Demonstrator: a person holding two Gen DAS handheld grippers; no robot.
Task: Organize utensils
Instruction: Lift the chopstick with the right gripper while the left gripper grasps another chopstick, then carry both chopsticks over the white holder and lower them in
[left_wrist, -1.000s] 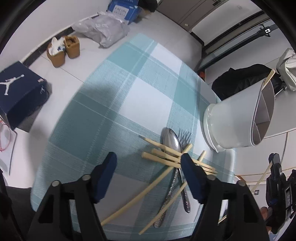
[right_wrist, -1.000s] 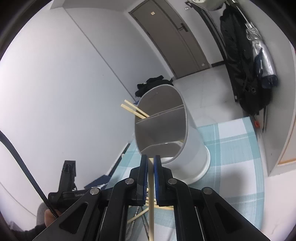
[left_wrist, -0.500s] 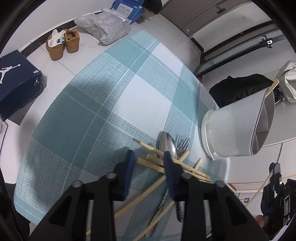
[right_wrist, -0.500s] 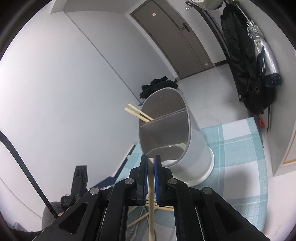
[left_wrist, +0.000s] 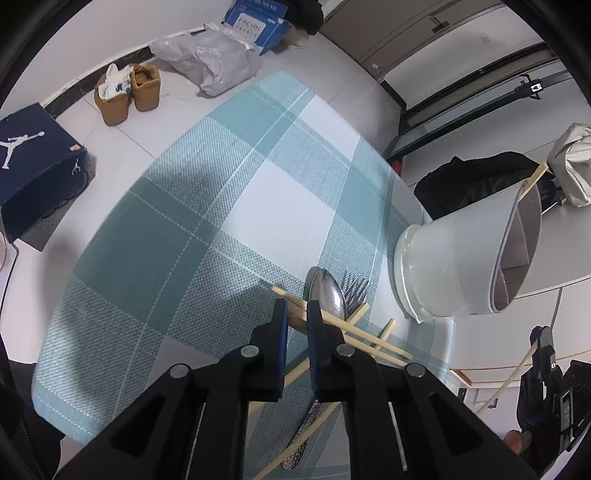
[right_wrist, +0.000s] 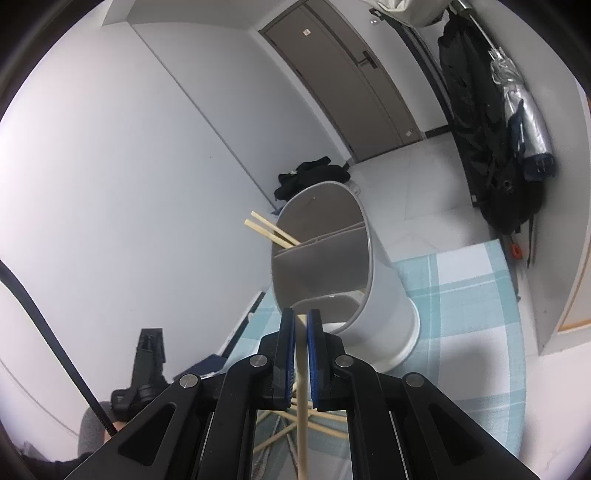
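A white divided utensil holder (left_wrist: 465, 258) stands on the checked tablecloth (left_wrist: 221, 206); it also shows in the right wrist view (right_wrist: 373, 291) with two chopsticks (right_wrist: 271, 230) in its far compartment. Several wooden chopsticks (left_wrist: 362, 334), a spoon (left_wrist: 327, 291) and a fork (left_wrist: 354, 291) lie in a crossed pile. My left gripper (left_wrist: 295, 312) is shut on a chopstick end in that pile. My right gripper (right_wrist: 301, 321) is shut on a single chopstick (right_wrist: 303, 406) and holds it upright just before the holder's near rim.
On the floor beyond the table are a dark shoe box (left_wrist: 33, 158), tan boots (left_wrist: 129, 92), a grey plastic bag (left_wrist: 214, 62) and a blue carton (left_wrist: 255, 18). Black clothes (right_wrist: 314, 173) lie by a closed door (right_wrist: 343, 74). Coats (right_wrist: 491, 122) hang at right.
My left gripper has moved down onto the pile and closed from wide open onto a chopstick end. My right gripper has kept its chopstick and shifted slightly relative to the holder.
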